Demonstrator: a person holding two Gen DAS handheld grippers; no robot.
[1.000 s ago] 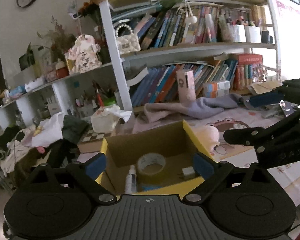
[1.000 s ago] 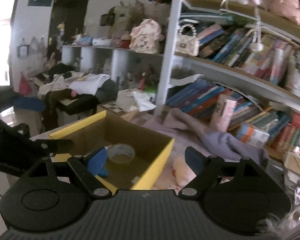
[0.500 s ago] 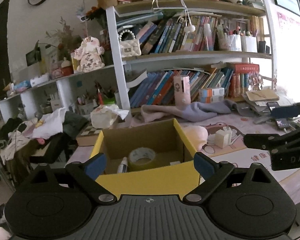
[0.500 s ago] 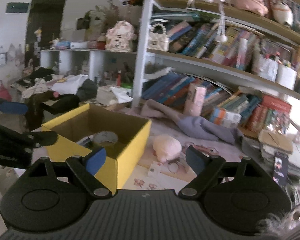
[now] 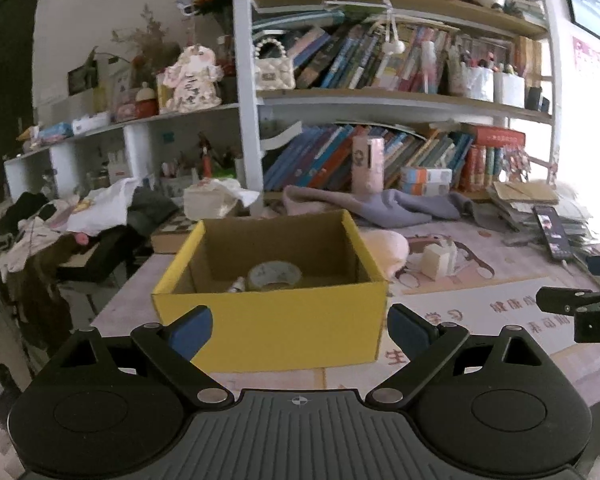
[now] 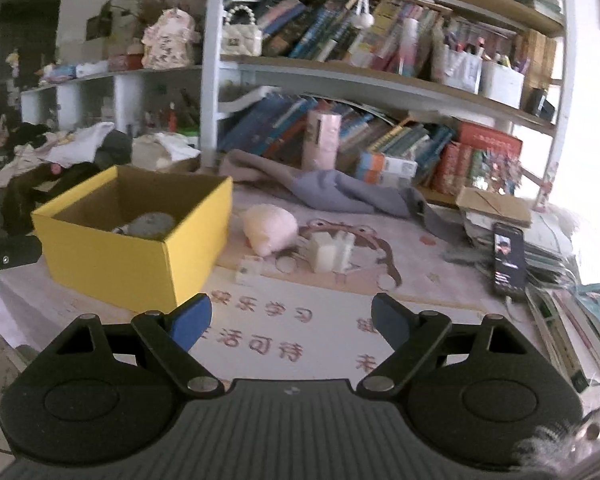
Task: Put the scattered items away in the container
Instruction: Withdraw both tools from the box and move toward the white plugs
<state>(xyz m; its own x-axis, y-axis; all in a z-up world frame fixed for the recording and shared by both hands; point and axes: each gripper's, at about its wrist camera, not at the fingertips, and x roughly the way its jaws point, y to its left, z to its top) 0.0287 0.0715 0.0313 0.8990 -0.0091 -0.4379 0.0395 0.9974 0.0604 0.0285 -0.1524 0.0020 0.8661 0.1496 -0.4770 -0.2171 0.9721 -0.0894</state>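
From my station, the yellow cardboard box [image 6: 140,256] sat left on the printed table mat [image 6: 284,320], a tape roll [image 5: 275,276] inside, a pink plush toy [image 6: 270,232] just right, bookshelves [image 6: 340,80] behind.

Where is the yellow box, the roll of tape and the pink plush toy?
yellow box [image 6: 112,262]: right wrist view, on its near yellow wall.
roll of tape [image 5: 275,276]: left wrist view, on its top face inside the box.
pink plush toy [image 6: 270,229]: right wrist view, on its rounded middle.

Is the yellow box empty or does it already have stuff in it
Not empty. The open-topped yellow box holds a roll of tape on its floor with a small bottle-like item beside it.
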